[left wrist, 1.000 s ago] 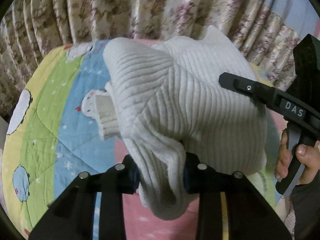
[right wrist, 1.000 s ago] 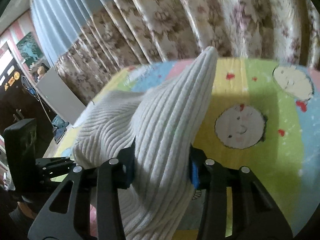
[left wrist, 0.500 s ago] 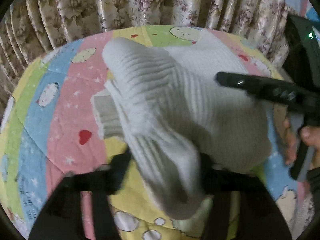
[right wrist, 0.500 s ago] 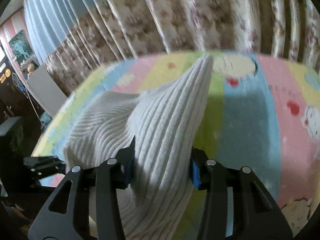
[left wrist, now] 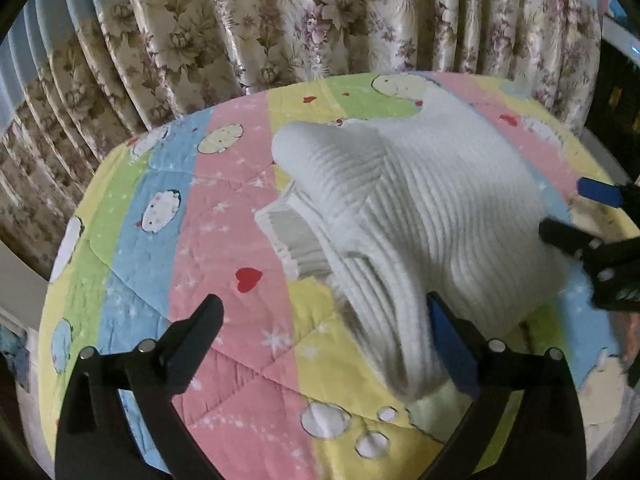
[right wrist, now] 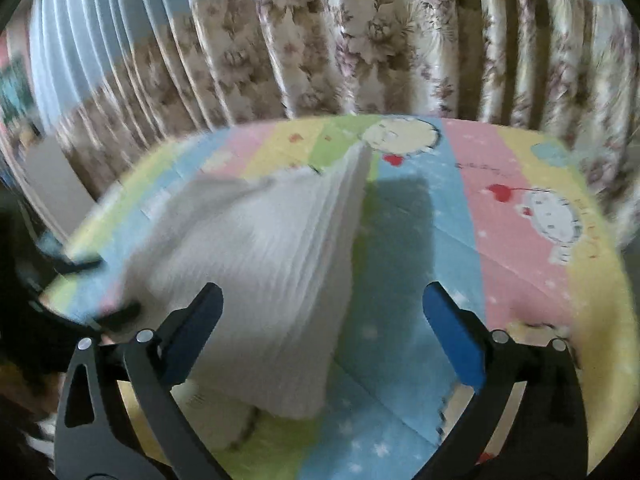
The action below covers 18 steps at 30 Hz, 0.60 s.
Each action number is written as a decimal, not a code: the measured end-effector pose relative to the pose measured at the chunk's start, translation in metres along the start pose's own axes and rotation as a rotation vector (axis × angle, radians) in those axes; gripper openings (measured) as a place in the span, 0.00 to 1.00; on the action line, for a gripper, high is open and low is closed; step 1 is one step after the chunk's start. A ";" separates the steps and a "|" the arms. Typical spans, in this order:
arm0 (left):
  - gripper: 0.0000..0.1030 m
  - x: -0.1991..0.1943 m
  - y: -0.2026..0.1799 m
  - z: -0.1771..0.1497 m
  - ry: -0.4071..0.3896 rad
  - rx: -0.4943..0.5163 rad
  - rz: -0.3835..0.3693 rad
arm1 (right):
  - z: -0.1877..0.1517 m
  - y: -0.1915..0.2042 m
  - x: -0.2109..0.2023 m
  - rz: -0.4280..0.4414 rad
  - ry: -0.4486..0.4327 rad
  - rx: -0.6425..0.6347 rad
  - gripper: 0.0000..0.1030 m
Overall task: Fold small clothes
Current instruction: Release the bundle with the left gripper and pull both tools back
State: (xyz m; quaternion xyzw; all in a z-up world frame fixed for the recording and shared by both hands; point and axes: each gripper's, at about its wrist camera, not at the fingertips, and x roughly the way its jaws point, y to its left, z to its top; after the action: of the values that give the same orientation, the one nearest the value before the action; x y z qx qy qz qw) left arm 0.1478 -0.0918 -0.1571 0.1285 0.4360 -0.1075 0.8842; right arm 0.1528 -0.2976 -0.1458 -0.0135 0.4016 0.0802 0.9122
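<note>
A: Where is the white ribbed sweater [left wrist: 432, 216] now?

B: It lies on the quilt [left wrist: 224, 240], the one with pastel stripes and cartoon animals. In your left view it sits toward the right side of the quilt, folded into a thick bundle. One rolled end points to the far edge by the floral curtain [left wrist: 304, 20], and a ribbed cuff sticks out on the left side of the bundle.

A: And your left gripper [left wrist: 324, 312]?

B: Its jaws have just been opening and they stand wide apart. A fold of the sweater hangs down between them, close to the right jaw, but the left jaw is well apart from the cloth, so you do not pinch it.

A: The right gripper [right wrist: 322, 304]?

B: The same. Its jaws have just been opening and now stand wide. The sweater [right wrist: 256, 280] is blurred in that view; its edge rises between the jaws, nearer to the left one, and I see no pressing on it. Your right gripper also shows at the right edge of the left view, just beside the bundle.
</note>
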 end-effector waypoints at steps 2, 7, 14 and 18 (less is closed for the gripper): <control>0.98 0.009 0.000 -0.005 0.006 0.021 0.015 | -0.012 0.005 0.017 -0.125 0.057 -0.046 0.95; 0.98 -0.010 0.008 -0.008 -0.011 -0.029 -0.005 | -0.029 -0.016 0.032 -0.107 0.103 0.041 0.94; 0.98 -0.059 0.013 -0.016 -0.047 -0.071 0.062 | -0.015 0.003 -0.032 -0.039 -0.013 0.074 0.97; 0.98 -0.086 0.021 -0.026 -0.073 -0.107 0.076 | -0.012 0.021 -0.074 -0.047 -0.075 0.113 0.97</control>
State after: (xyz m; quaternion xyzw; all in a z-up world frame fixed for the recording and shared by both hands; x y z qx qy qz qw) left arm 0.0832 -0.0572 -0.1008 0.0937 0.4035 -0.0550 0.9085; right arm 0.0915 -0.2881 -0.0983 0.0314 0.3705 0.0367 0.9276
